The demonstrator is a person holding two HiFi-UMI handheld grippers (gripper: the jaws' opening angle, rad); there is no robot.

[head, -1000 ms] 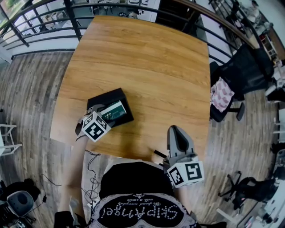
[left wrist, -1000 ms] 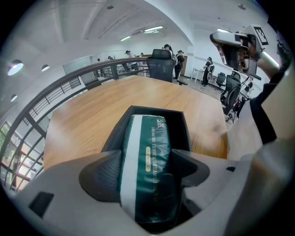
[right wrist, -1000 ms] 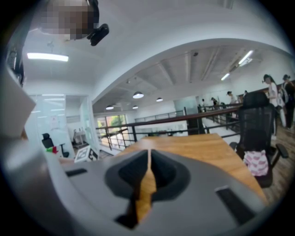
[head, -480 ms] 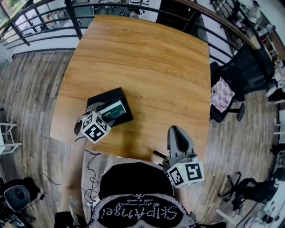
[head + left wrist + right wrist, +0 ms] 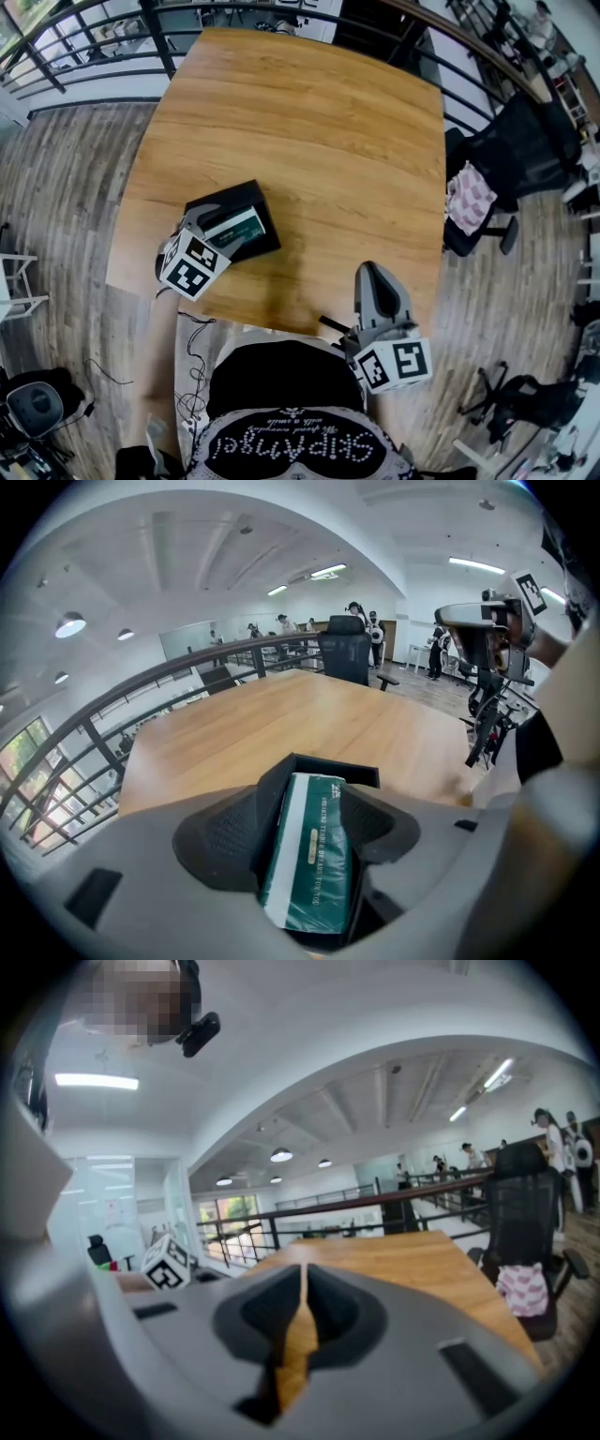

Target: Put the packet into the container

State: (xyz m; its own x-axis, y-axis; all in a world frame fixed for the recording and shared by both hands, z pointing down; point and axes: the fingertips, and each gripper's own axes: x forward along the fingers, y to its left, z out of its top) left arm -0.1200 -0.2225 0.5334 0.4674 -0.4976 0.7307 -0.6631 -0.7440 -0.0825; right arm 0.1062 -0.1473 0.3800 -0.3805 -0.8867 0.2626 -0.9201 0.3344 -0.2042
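Lying in the black container [image 5: 242, 191] on the table [image 5: 309, 122], the green packet [image 5: 234, 228] shows between the jaws of the left gripper [image 5: 200, 225], which stand wide and have just been closing a little without, as far as the views show, pressing on it. It looks soft and light, with a slick film wrap that would dent or slide under a hard pinch, so any further hold belongs across its long sides near the middle. The right gripper [image 5: 374, 274] rests empty, jaws together, at the table's near edge.

Green-and-white packet [image 5: 232, 228] lies flat inside black open-top container [image 5: 247, 195], near front-left edge of bench [image 5: 309, 131].
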